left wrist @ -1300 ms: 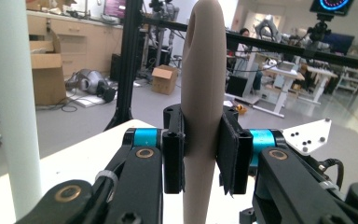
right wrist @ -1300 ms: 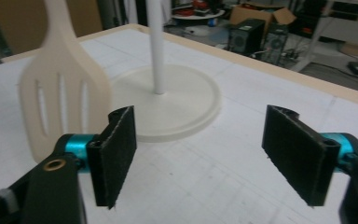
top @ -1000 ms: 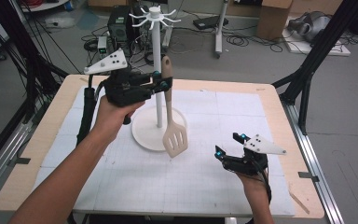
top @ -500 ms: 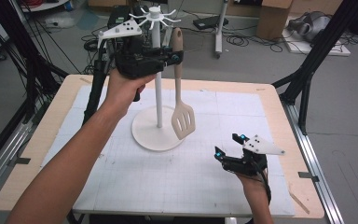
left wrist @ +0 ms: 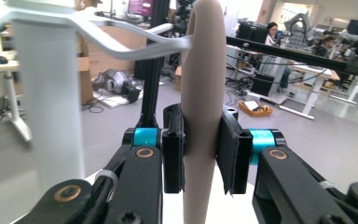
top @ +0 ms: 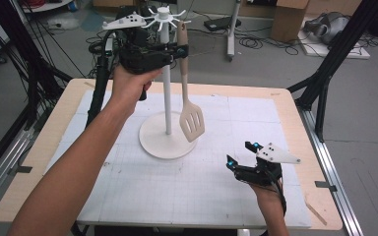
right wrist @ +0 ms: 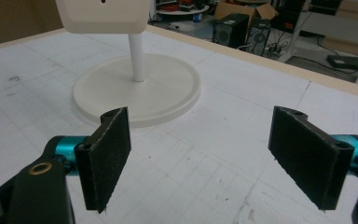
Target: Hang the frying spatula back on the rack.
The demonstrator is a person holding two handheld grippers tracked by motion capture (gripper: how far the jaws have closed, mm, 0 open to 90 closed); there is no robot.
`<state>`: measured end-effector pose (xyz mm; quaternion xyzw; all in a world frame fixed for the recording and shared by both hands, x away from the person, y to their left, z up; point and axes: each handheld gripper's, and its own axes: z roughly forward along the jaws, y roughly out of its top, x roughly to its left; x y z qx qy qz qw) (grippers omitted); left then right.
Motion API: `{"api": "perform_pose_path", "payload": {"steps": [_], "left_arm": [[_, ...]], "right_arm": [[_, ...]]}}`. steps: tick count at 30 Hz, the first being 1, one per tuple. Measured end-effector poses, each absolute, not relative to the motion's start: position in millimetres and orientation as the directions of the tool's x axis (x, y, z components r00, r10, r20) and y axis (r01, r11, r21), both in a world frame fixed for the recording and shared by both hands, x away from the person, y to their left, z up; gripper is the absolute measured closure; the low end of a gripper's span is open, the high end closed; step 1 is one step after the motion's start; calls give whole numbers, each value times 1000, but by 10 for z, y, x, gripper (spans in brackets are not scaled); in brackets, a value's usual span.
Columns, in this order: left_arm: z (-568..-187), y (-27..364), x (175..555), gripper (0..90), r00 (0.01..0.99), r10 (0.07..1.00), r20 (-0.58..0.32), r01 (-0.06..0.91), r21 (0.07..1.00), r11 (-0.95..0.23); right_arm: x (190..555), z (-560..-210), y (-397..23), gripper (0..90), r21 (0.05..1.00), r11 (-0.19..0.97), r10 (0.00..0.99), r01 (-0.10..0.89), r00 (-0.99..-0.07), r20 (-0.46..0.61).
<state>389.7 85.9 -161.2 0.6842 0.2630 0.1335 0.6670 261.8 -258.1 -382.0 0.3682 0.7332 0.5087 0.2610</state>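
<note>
Beige slotted spatula (top: pixel 190 101) hanging vertical, handle top level with white rack hook (left wrist: pixel 135 44); left gripper (top: pixel 177 50) clamped on handle; right gripper (top: pixel 242 156) spread empty, well below rack.

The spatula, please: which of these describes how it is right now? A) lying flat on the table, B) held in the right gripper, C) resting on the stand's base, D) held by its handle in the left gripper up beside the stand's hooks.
D: the left gripper is shut on the handle of the spatula, which hangs upright with its top at a hook of the stand, blade clear of the base.
</note>
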Motion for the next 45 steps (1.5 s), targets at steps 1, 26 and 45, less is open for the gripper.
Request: {"api": "perform_pose_path", "payload": {"steps": [1,26,45], "left_arm": [[-1616,865,3906,733,823,543,-169,183,983,29],[-2345,1580,3477,302,797,601,-68,72,997,18],[-3748,2459,2776,122,690,720,-78,128,992,-15]], "right_arm": [[2619,-3821,-2579,197,938,213,805,274,-594,-9],[2568,-3821,-2688,197,933,206,819,296,-573,1],[2376,-3978,-2858,188,907,228,855,353,-518,-13]]}}
